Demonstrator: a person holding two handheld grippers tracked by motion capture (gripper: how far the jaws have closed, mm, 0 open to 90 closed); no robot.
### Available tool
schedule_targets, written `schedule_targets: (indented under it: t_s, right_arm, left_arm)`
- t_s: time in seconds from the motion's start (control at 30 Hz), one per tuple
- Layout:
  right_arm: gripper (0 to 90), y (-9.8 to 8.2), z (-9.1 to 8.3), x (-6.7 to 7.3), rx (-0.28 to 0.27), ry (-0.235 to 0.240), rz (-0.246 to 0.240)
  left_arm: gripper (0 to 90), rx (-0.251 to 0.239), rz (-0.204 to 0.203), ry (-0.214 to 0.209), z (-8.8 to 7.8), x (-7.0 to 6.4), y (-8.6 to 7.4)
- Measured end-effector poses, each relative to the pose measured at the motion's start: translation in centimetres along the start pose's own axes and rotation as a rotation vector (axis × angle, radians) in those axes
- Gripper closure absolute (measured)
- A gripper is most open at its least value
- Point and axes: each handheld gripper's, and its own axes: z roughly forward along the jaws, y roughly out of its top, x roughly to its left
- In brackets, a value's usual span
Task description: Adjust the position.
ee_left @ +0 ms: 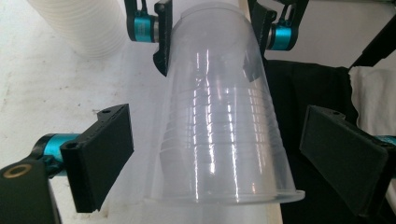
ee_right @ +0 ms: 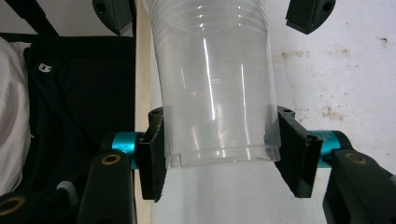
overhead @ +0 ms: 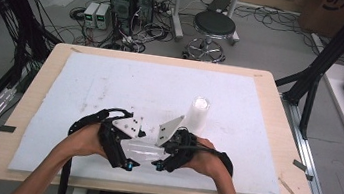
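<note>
Right tool (ee_right: 217, 156) clamps the narrow base end of a clear plastic cup (ee_right: 212, 93): in the right gripper view both black pads press on the cup's wall, one at 9 o'clock and one at 3 o'clock of the base. Left tool (ee_left: 215, 154) is open; in the left gripper view its pads stand apart from the cup (ee_left: 219, 121) on either side of the wide rim end, with a gap between each pad and the wall. No earlier state is assessed.

Cup position: in the high view the cup (overhead: 140, 148) lies on its side between the two tools, just above the white sheet (overhead: 111, 84) covering the counter (overhead: 271, 90), near the counter's 6 o'clock edge. The left tool (overhead: 131, 144) sits at the cup's 9 o'clock with the left hand (overhead: 84, 140) behind it; the right tool (overhead: 159, 150) sits at its 3 o'clock with the right hand (overhead: 206, 158) behind it.

Farther on, at 1 o'clock from the right tool, a stack of white cups (overhead: 198, 113) stands upright on the sheet, near the tools but apart from them; the left gripper view shows the stack (ee_left: 79, 25) at 11 o'clock.

Beyond the counter's far edge, at 12 o'clock, a round black stool (overhead: 213, 26) stands on the floor, with electronic boxes (overhead: 132, 2) and cables at 11 o'clock.
</note>
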Motion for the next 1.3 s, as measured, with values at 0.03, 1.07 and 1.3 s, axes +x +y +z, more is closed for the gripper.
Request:
schedule_targets:
  t_s: [0.03,1.07,1.3]
  right_arm:
    - [43.1,0.0,-0.1,0.0,0.001,-0.003,0.005]
    - [43.2,-4.9,-0.4,0.3,-0.505,-0.075,0.142]
    - [43.3,-5.7,-0.3,0.4,-0.636,-0.069,0.144]
  left_arm:
    - [9.6,-0.005,-0.002,0.003,0.0,0.0,-0.1]
    - [8.4,-0.680,-0.121,0.095,-0.3,-0.6,-6.9]
    - [7.5,-0.701,-0.137,0.088,-0.1,-0.3,-6.7]
